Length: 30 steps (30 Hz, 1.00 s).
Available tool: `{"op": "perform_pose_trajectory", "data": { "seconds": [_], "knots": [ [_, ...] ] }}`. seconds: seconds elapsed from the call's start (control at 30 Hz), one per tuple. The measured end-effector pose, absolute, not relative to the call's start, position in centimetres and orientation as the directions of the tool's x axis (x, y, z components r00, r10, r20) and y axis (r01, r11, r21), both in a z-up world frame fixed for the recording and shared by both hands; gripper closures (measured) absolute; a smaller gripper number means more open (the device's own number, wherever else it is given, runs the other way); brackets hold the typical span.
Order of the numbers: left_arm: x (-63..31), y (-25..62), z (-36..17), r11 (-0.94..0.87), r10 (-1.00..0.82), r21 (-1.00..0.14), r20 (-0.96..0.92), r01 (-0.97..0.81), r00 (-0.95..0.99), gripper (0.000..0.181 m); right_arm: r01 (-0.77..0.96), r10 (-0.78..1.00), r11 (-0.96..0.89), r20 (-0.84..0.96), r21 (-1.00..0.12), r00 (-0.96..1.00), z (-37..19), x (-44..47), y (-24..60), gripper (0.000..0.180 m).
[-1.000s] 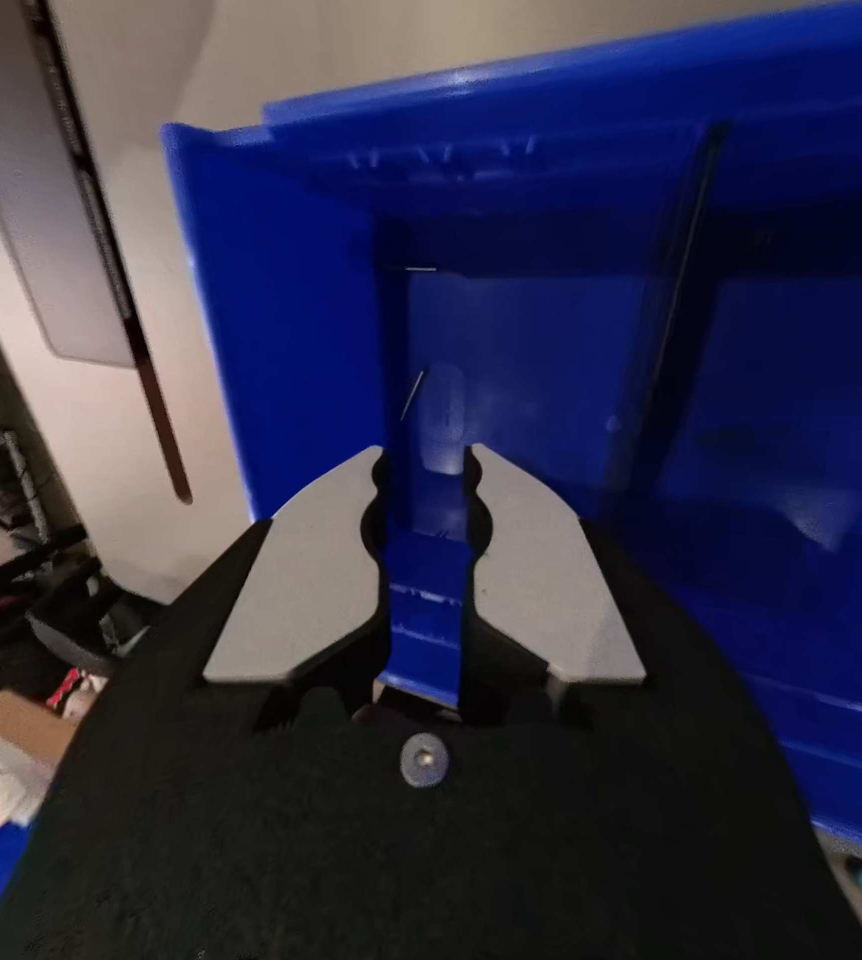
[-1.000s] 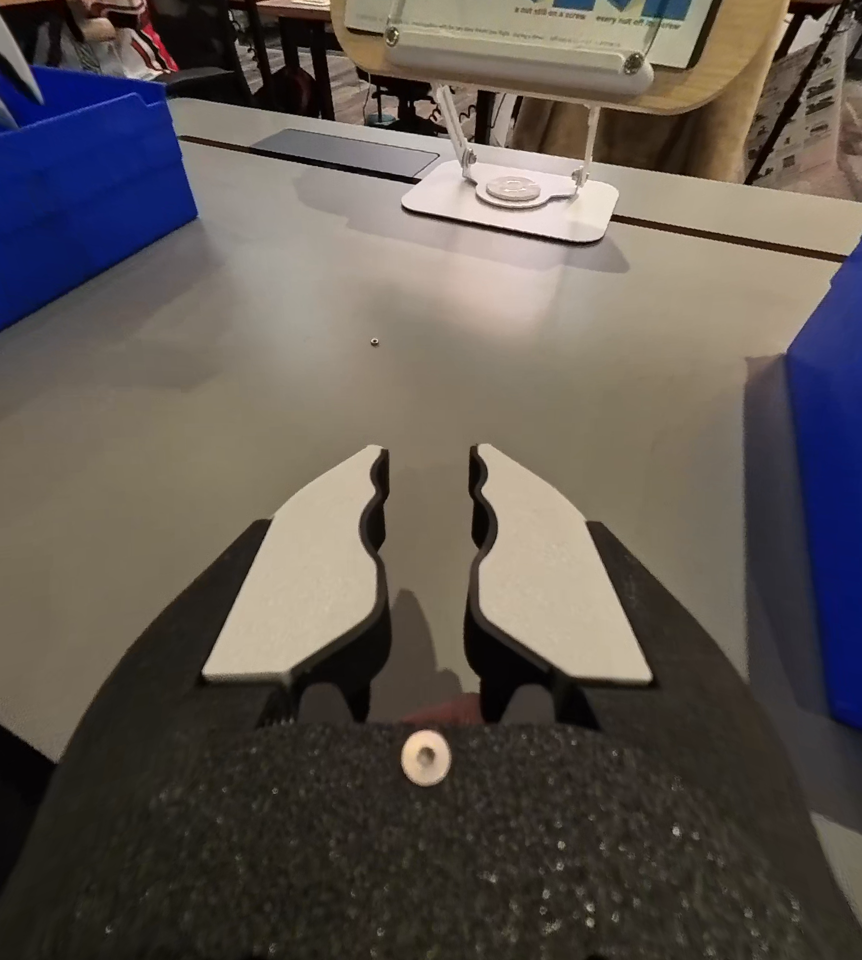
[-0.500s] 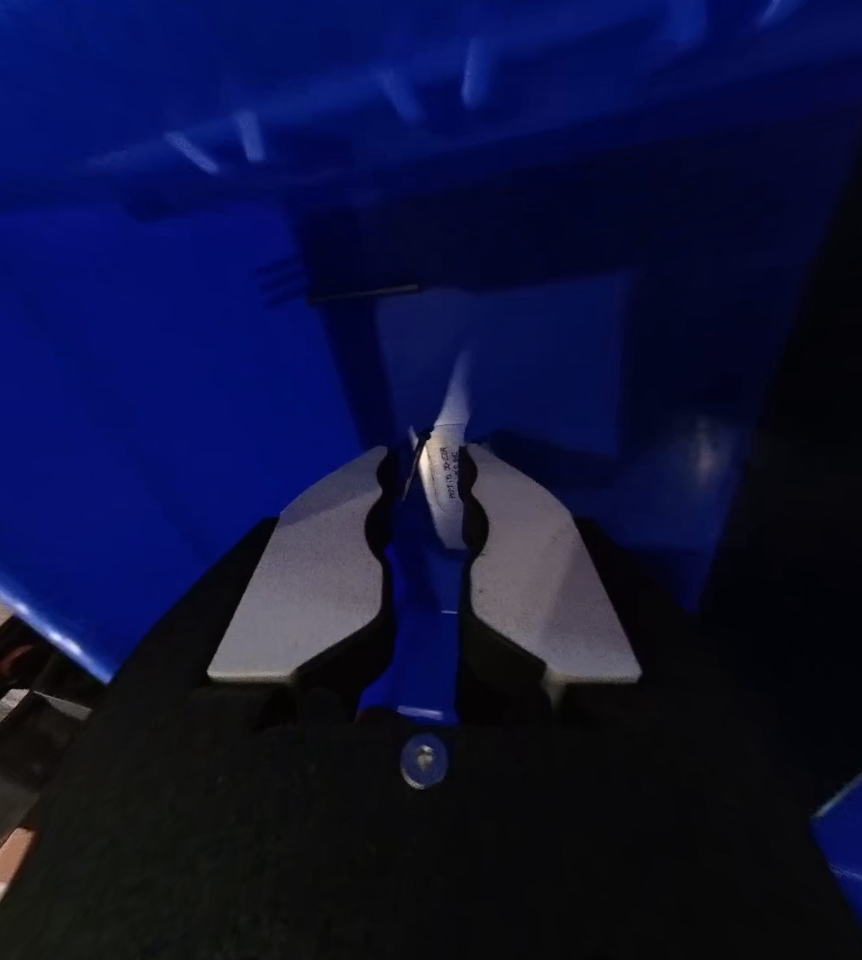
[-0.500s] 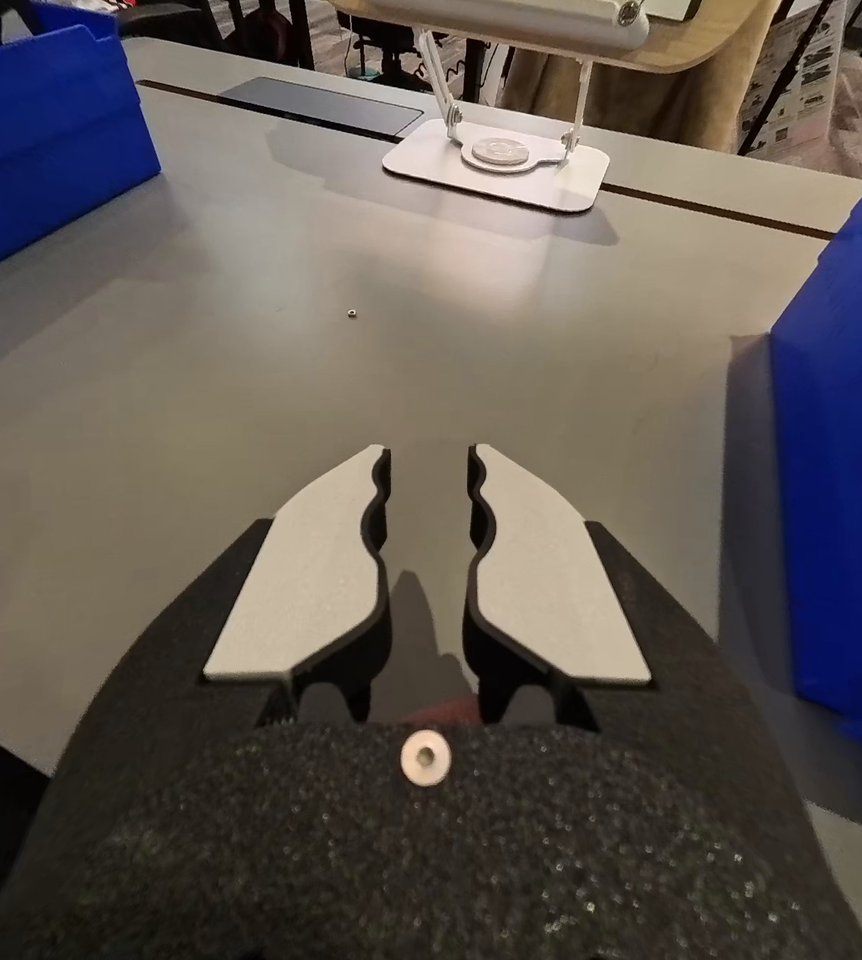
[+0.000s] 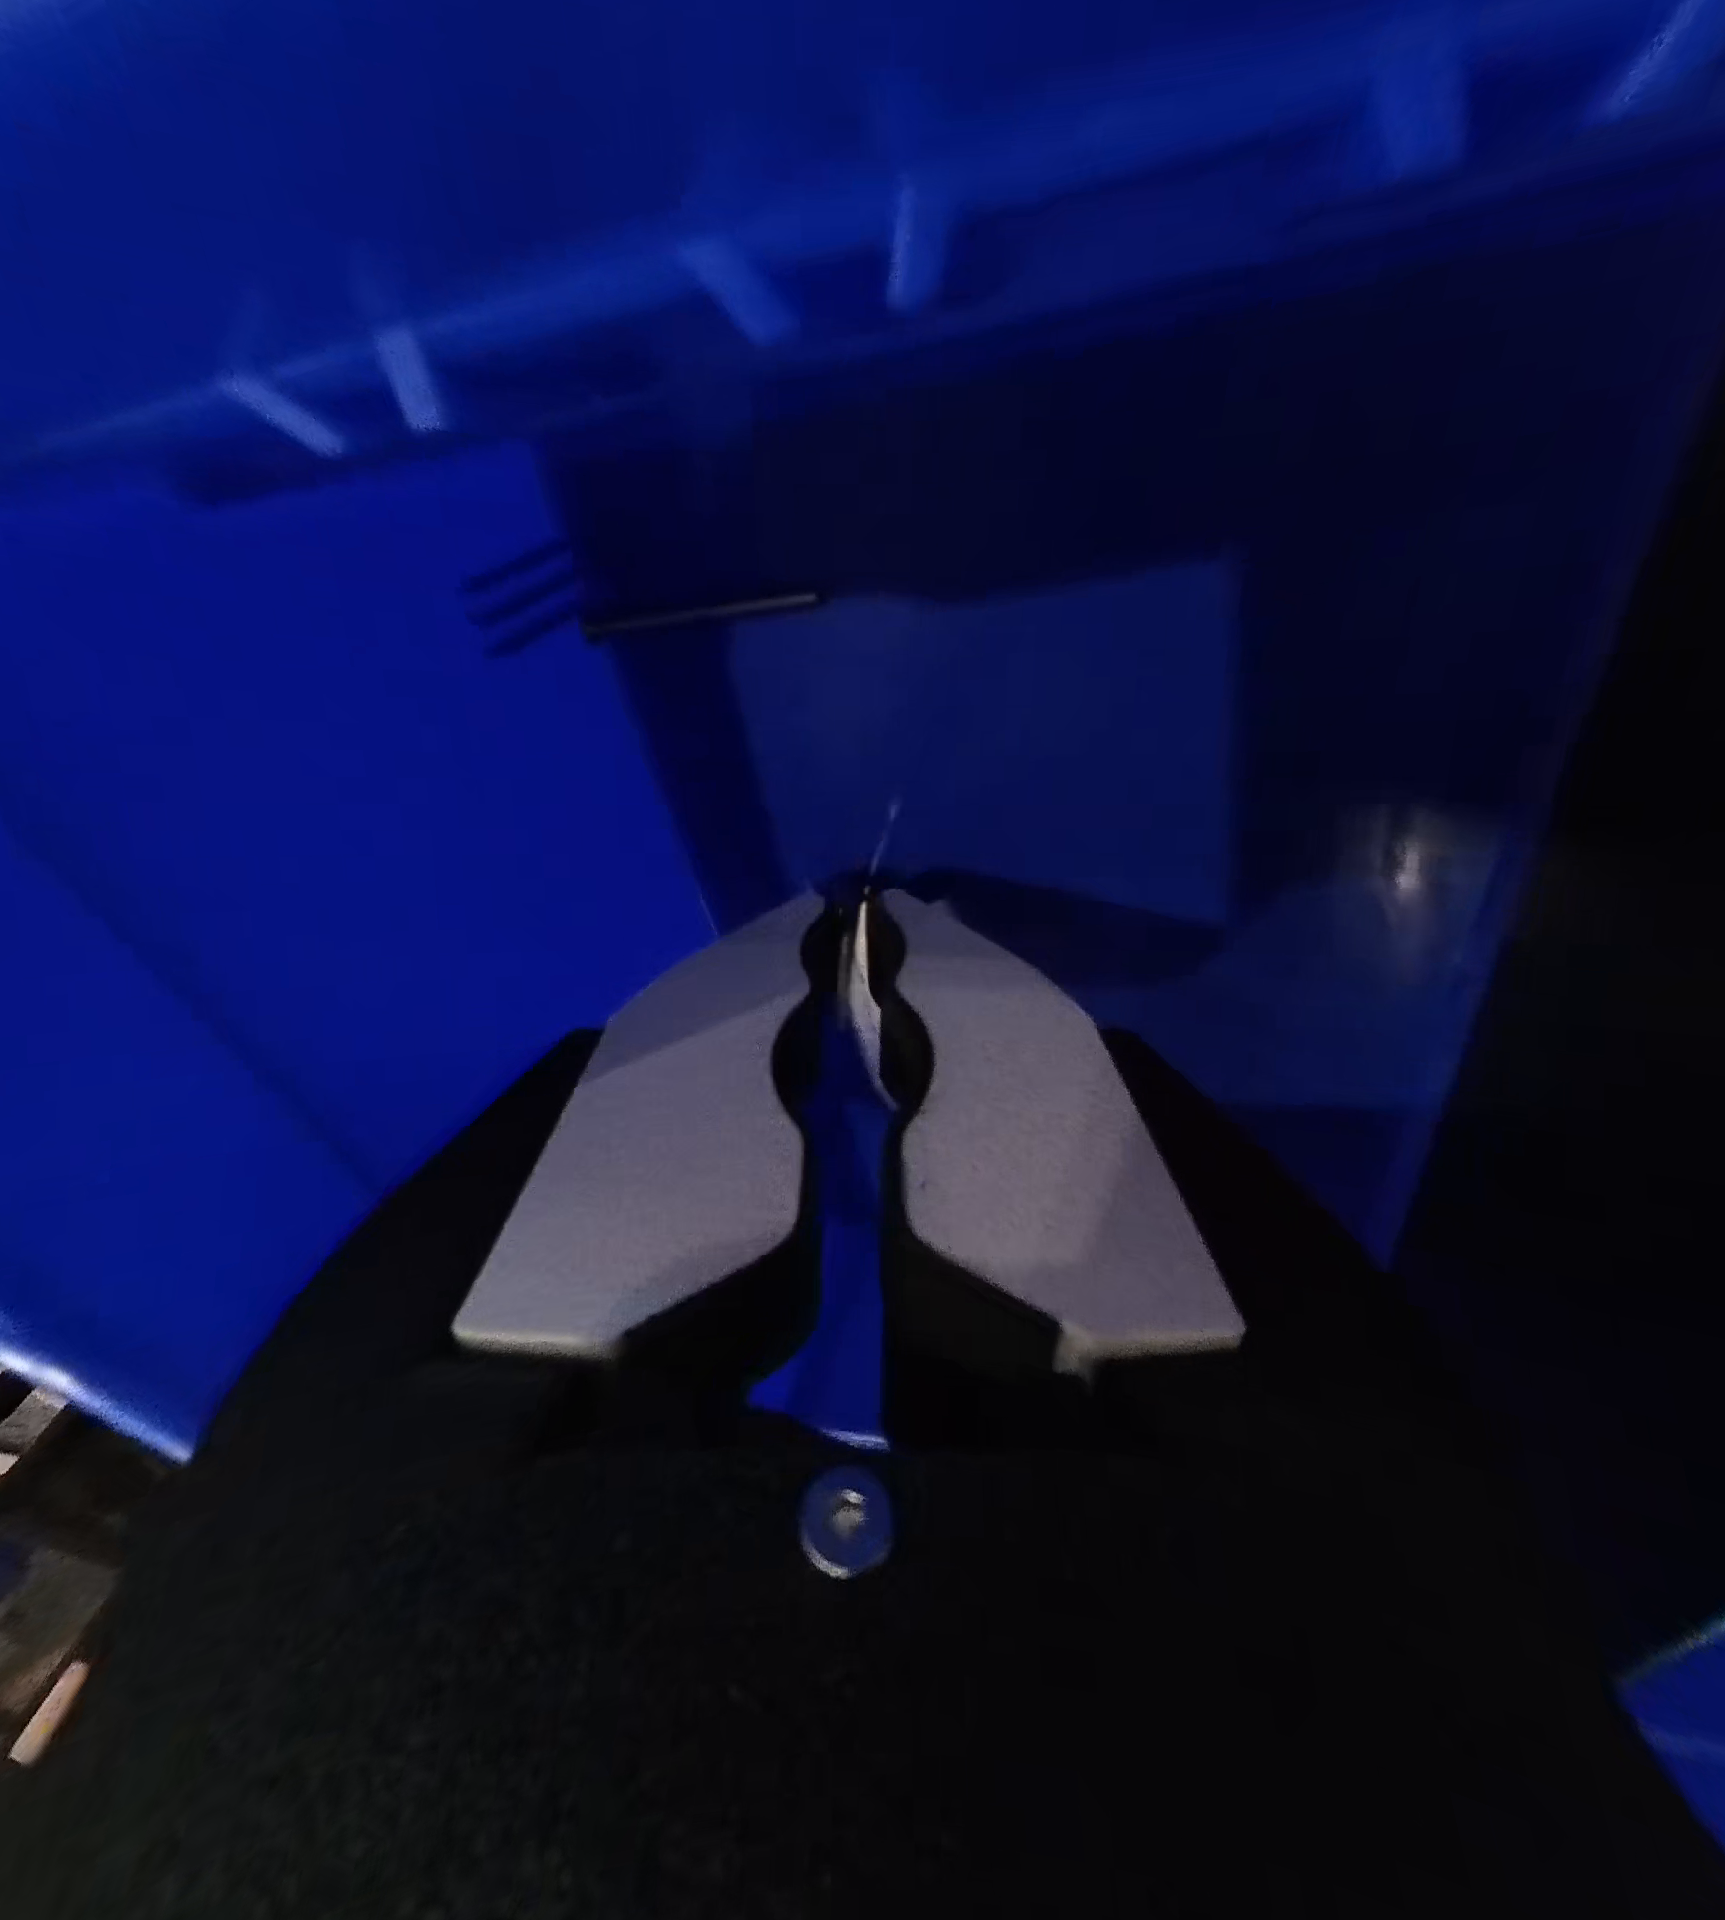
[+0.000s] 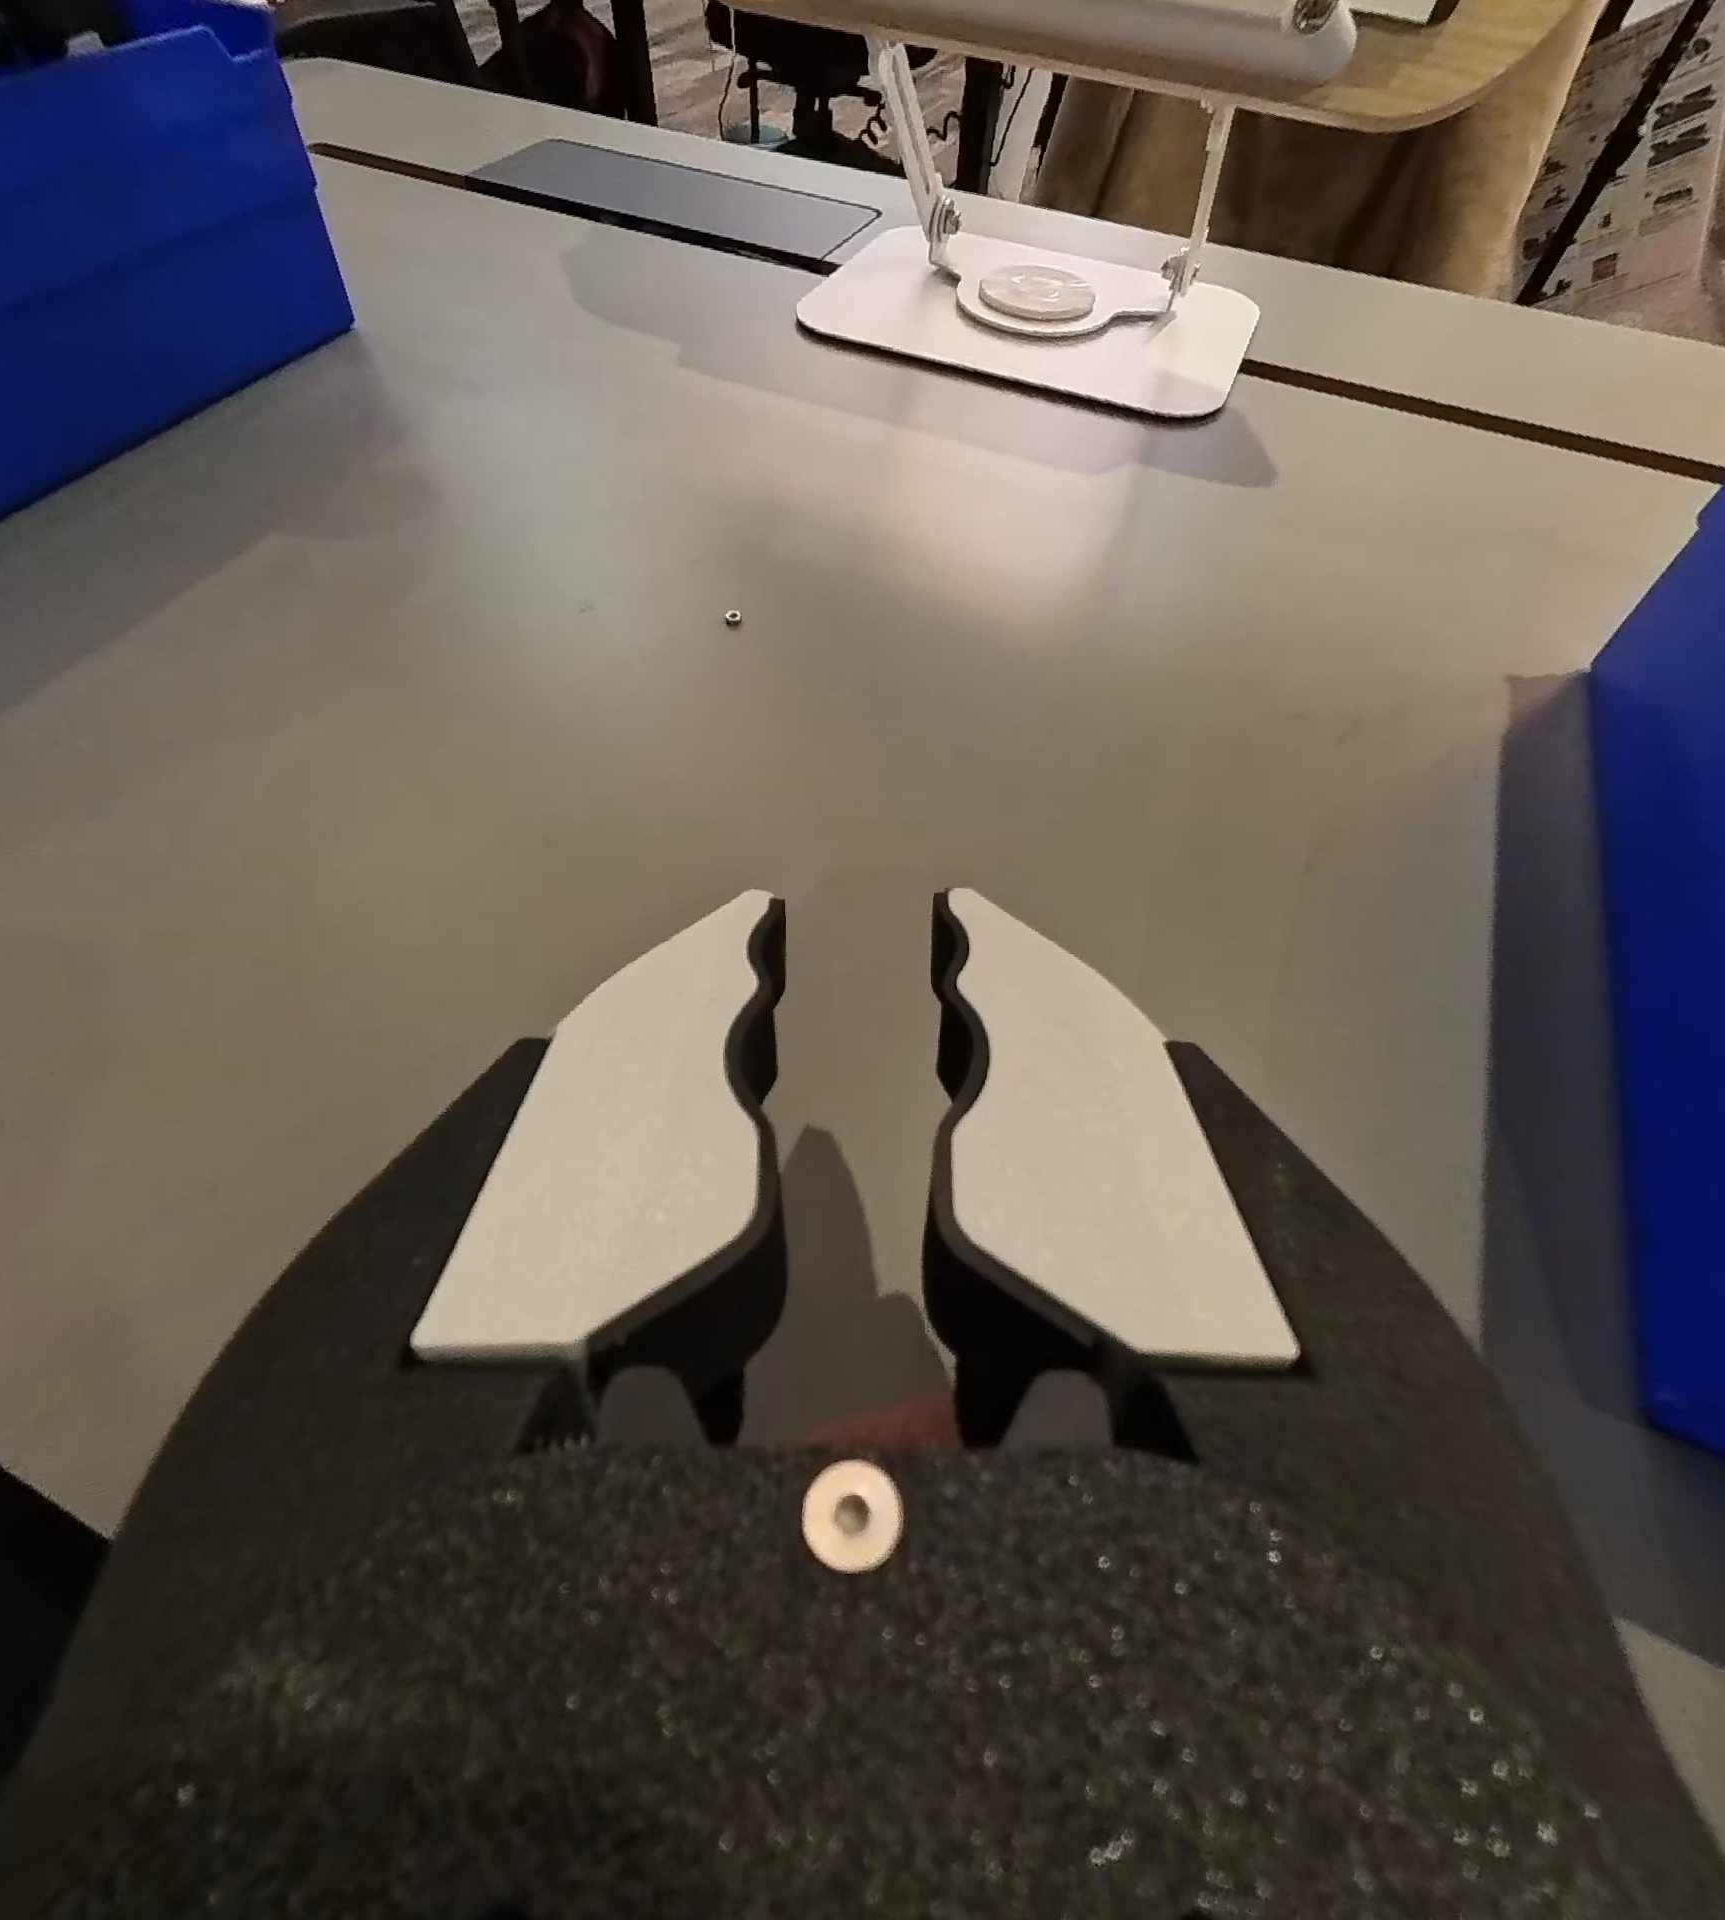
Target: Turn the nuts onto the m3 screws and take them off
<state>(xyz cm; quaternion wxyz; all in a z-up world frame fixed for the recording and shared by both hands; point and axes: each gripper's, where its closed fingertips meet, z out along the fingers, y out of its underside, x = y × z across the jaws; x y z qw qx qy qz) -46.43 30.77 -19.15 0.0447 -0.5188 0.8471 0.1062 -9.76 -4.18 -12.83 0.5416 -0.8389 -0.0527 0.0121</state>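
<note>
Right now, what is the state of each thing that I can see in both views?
left gripper: jaws shut on a small white bag inside the blue bin
small white bag: pinched, edge-on
right gripper: open, empty, above the table
nut: loose on the table

Your left gripper (image 5: 863, 914) points toward 12 o'clock, its two grey fingers (image 5: 692, 1122) drawn together until the tips nearly meet, pinched on a thin white strip. Your right gripper (image 6: 858, 904) also points toward 12 o'clock, held level and low, its fingers (image 6: 629, 1153) parted with a clear gap between the tips and nothing between them.
</note>
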Motion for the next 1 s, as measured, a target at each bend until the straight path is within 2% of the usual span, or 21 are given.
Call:
{"op": "perform_pose_trajectory", "data": {
  "seconds": [0.2,0.33,0.47,0.67,0.83,1.0],
  "knots": [
    [-46.5,30.8,-19.2,0.403,-0.888,0.122,-0.189,-0.907,-0.420,0.177,0.073,0.102,-0.399,0.035,-0.914,0.994,-12.5,-9.8,-4.5,0.154],
    [-46.4,30.2,-18.4,0.373,-0.896,0.059,-0.236,-0.926,-0.376,0.178,0.076,0.112,-0.392,0.034,-0.917,0.993,-12.1,-9.9,-4.6,0.154],
    [-45.9,28.6,-14.8,0.310,-0.916,-0.122,-0.305,-0.943,-0.262,0.178,0.080,0.134,-0.374,0.031,-0.924,0.991,-11.5,-10.3,-4.6,0.154],
    [-45.4,23.9,-6.4,0.265,-0.904,-0.385,-0.418,-0.884,-0.089,0.178,0.065,0.187,-0.336,0.001,-0.940,0.982,-10.6,-11.5,-4.7,0.155],
    [-42.8,16.4,0.0,0.274,-0.897,-0.644,-0.438,-0.714,0.051,0.178,0.048,0.253,-0.311,-0.034,-0.949,0.967,-9.8,-13.0,-5.7,0.155],
    [-37.6,7.1,0.9,0.215,-0.945,-0.848,-0.305,-0.483,0.115,0.178,-0.008,0.382,-0.342,-0.146,-0.940,0.912,-10.3,-15.6,-6.6,0.155]
  ]
}}
